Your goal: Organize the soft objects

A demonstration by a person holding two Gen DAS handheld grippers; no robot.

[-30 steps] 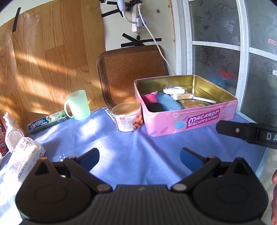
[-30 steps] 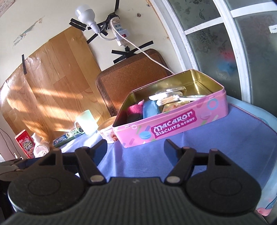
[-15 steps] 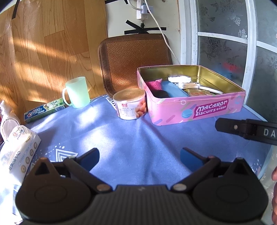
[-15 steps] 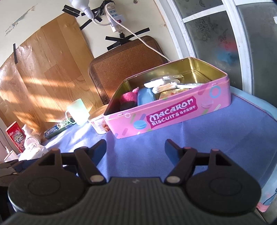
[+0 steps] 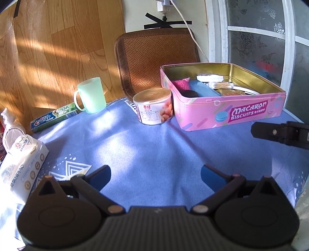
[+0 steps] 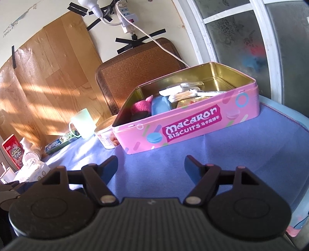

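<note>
ahead of me a cream plaster wall [image 6: 63, 13] carries a sunlit wood-grain panel [image 5: 58, 50]. to my right stands a white-framed frosted glass window [image 5: 256, 38].

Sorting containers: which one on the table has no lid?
The pink biscuit tin shows its contents; the round can beside it is sealed.

**Tin ahead-right, can and mug ahead-left**

Beyond the left gripper's fingers [image 5: 100, 173], the biscuit tin [image 5: 231, 114] lies ahead to the right on the tablecloth [image 5: 154, 150]. The can [image 5: 153, 106] sits just left of the tin; the mug [image 5: 90, 95] and toothpaste box [image 5: 54, 116] lie farther left. The tissue pack [image 5: 21, 164] lies left of the fingers. The woven mat [image 5: 156, 58] stands behind the can.
</note>
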